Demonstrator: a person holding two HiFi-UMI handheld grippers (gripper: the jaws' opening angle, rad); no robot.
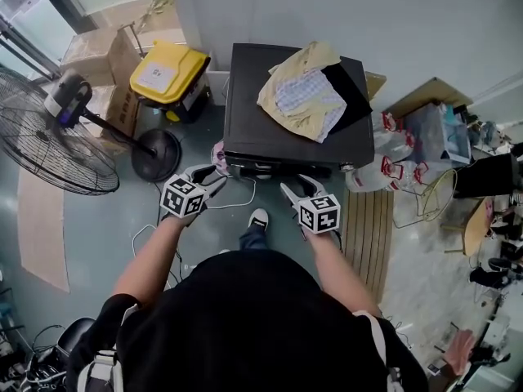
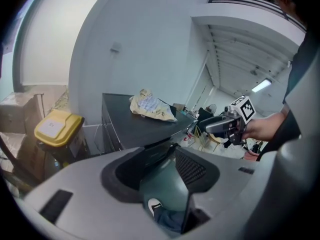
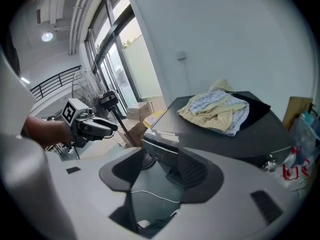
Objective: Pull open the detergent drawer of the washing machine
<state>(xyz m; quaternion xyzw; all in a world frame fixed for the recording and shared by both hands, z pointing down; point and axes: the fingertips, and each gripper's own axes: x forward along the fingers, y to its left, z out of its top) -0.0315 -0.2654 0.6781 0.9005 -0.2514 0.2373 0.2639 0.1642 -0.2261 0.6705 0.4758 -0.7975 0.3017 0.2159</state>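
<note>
The black-topped washing machine [image 1: 253,96] stands against the wall with a heap of yellow and checked clothes [image 1: 301,95] on its lid. Its front panel [image 1: 274,167] shows only as a thin strip in the head view. In the right gripper view the panel's left end [image 3: 161,142] sits flush, with nothing pulled out. My left gripper [image 1: 211,176] hovers open just before the machine's front left corner. My right gripper [image 1: 300,188] hangs open before the front right part. Neither touches the machine. In their own views, both the left gripper [image 2: 165,160] and the right gripper [image 3: 160,170] hold nothing.
A standing fan [image 1: 57,137] and its round base [image 1: 155,153] are to the left. A yellow-lidded bin [image 1: 169,70] and cardboard boxes [image 1: 102,55] stand behind it. Water bottles [image 1: 392,158] and a wooden pallet [image 1: 366,227] lie to the right. A white cable [image 1: 237,203] crosses the floor by my shoe [image 1: 258,219].
</note>
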